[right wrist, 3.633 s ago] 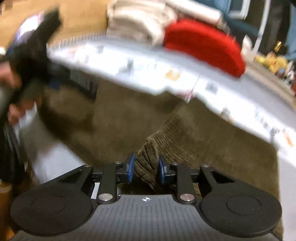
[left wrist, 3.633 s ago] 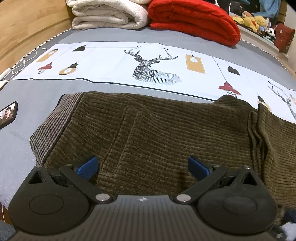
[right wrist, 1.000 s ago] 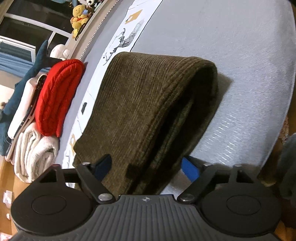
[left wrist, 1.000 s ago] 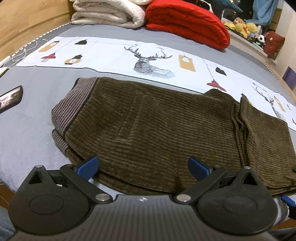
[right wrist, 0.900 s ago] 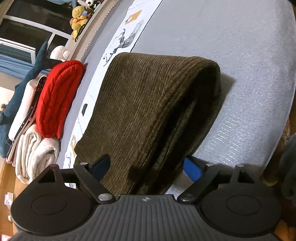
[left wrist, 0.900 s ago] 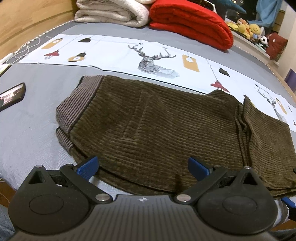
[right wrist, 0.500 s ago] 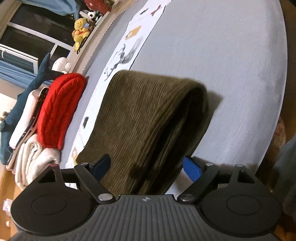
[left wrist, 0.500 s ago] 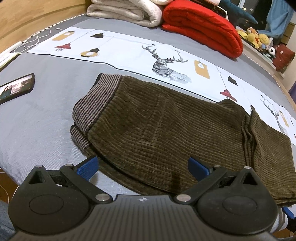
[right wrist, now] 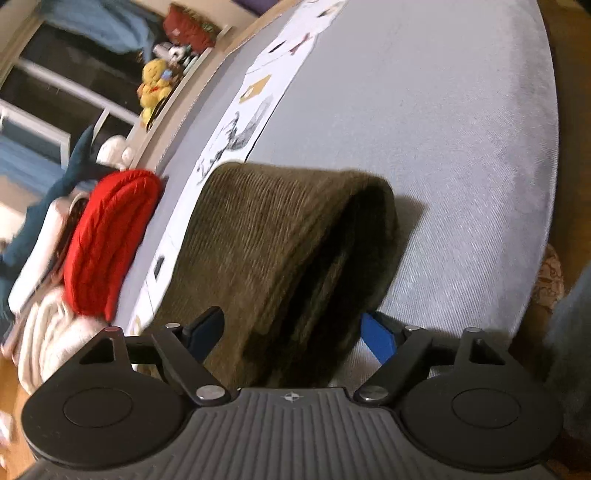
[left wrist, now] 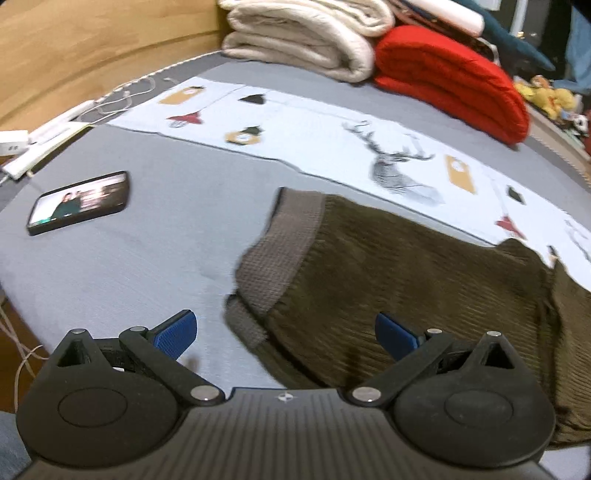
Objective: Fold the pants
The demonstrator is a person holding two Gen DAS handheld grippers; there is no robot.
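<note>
Dark olive corduroy pants (left wrist: 406, 280) lie folded on the grey bed, with the ribbed waistband (left wrist: 284, 251) at their left end. My left gripper (left wrist: 286, 334) is open and empty, just above the pants' near left corner. In the right wrist view the folded end of the pants (right wrist: 280, 236) shows as a thick stack. My right gripper (right wrist: 290, 332) is open, with its jaws on either side of the stack's near edge and not closed on it.
A phone (left wrist: 79, 203) with a lit screen lies on the bed at the left. A white printed cloth (left wrist: 332, 147) runs behind the pants. Folded cream (left wrist: 306, 33) and red (left wrist: 454, 77) blankets sit at the back. Cables (left wrist: 55, 129) lie at the left edge.
My left gripper has swung left, so the pants sit further right and the phone has come into fuller view. My right gripper has tilted a little; the pants have not moved.
</note>
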